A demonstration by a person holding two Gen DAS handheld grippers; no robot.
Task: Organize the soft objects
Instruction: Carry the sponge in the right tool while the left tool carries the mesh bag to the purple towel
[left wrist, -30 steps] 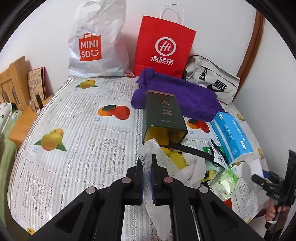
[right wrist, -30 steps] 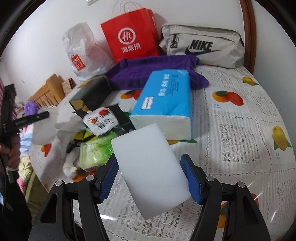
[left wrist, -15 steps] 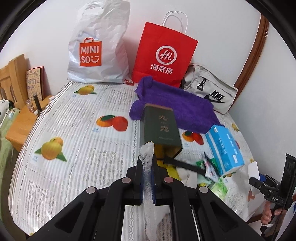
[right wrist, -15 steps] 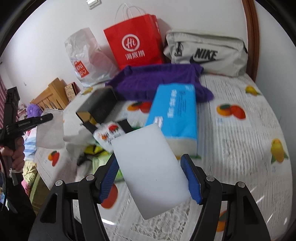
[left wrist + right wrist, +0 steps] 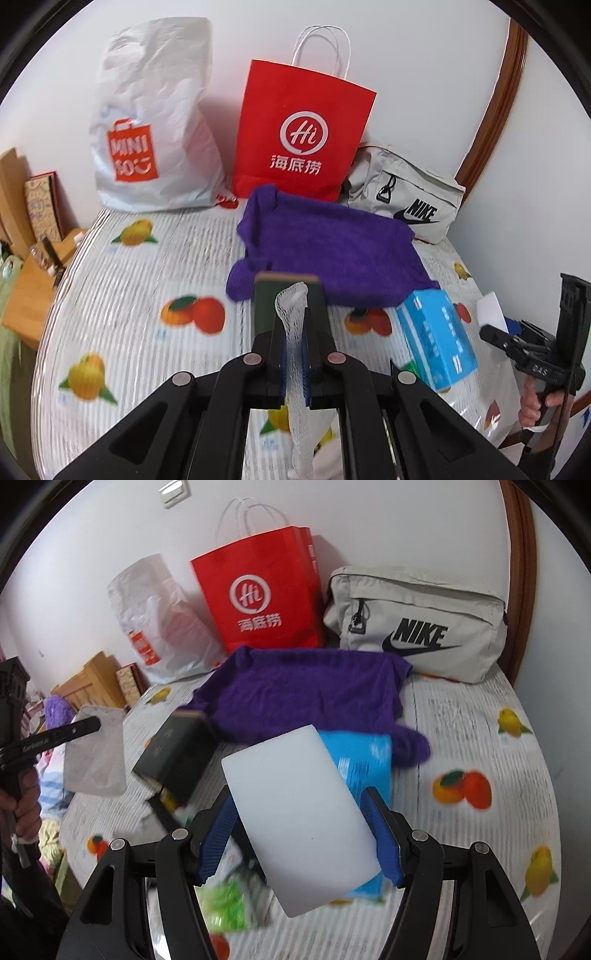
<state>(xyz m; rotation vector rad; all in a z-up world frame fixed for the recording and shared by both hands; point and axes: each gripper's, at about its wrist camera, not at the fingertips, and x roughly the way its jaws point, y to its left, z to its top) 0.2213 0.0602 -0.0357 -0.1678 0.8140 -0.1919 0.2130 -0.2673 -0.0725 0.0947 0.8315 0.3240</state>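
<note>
My left gripper (image 5: 294,363) is shut on a strip of white foam netting (image 5: 295,332) that sticks up past the pads and hangs below them. In the right wrist view the same netting (image 5: 94,751) dangles flat from the left gripper (image 5: 94,723) at the left edge. My right gripper (image 5: 301,840) is shut on a white sponge block (image 5: 299,818), its blue pads (image 5: 218,834) pressing both sides. Both are held above the table. The right gripper with its sponge (image 5: 491,312) shows at the right of the left wrist view.
On the fruit-print tablecloth (image 5: 147,280) lie a purple towel (image 5: 332,247), a dark green tin (image 5: 173,753), a blue tissue pack (image 5: 436,339) and green packets (image 5: 225,904). At the back wall stand a white plastic bag (image 5: 155,122), a red paper bag (image 5: 303,133) and a grey pouch (image 5: 417,627).
Both grippers have risen and pulled back from the table with their loads. The tin, tissue pack and small clutter have slid down and shrunk in both views. Neither grip has altered.
</note>
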